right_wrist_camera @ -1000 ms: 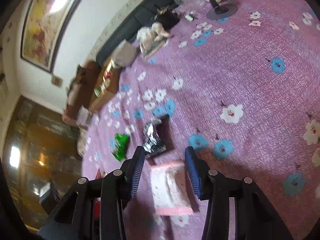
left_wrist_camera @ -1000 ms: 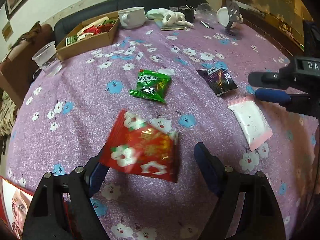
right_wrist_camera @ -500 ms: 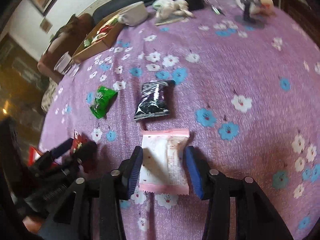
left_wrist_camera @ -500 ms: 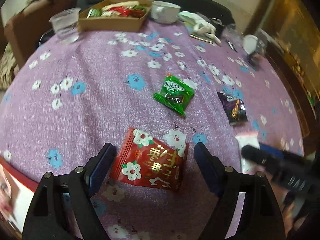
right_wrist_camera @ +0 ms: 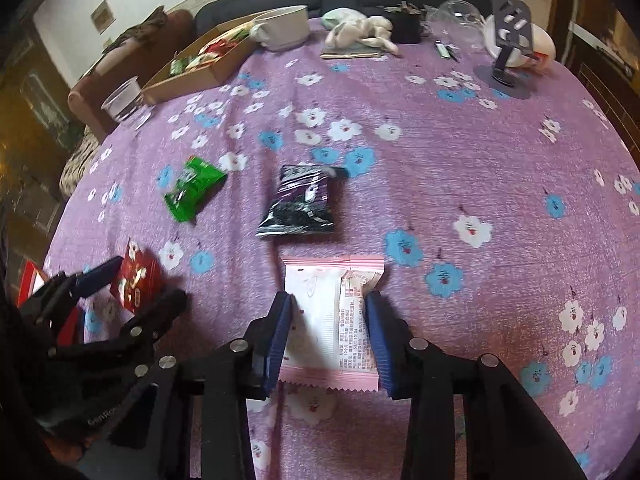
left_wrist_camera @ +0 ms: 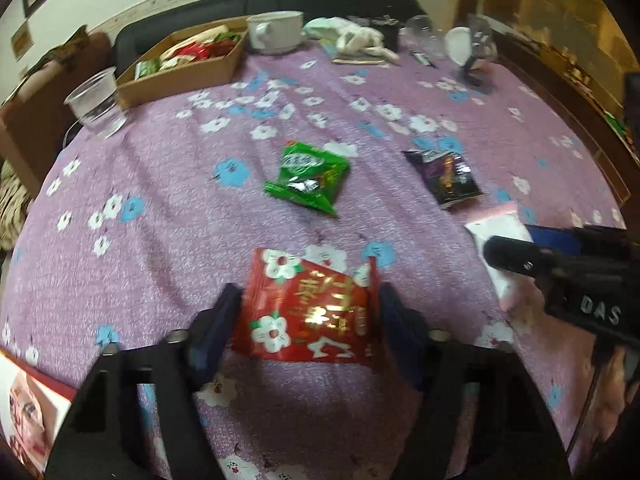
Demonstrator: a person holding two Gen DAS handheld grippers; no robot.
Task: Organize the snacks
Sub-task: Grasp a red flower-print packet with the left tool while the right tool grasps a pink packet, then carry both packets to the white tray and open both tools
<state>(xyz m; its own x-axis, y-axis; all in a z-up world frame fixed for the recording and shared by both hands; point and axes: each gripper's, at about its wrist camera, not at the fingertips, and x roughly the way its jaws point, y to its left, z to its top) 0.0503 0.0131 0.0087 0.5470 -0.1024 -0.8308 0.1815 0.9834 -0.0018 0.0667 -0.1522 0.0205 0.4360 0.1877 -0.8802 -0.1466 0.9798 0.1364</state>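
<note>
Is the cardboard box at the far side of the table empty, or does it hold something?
Not empty. The box holds several snack packets, red, green and white, lying inside its walls.

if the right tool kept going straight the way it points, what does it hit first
The pink packet, already lying between the right tool's pads, whose jaws have just been closing on it. Right under it is the tablecloth; the black packet lies farther ahead.
</note>
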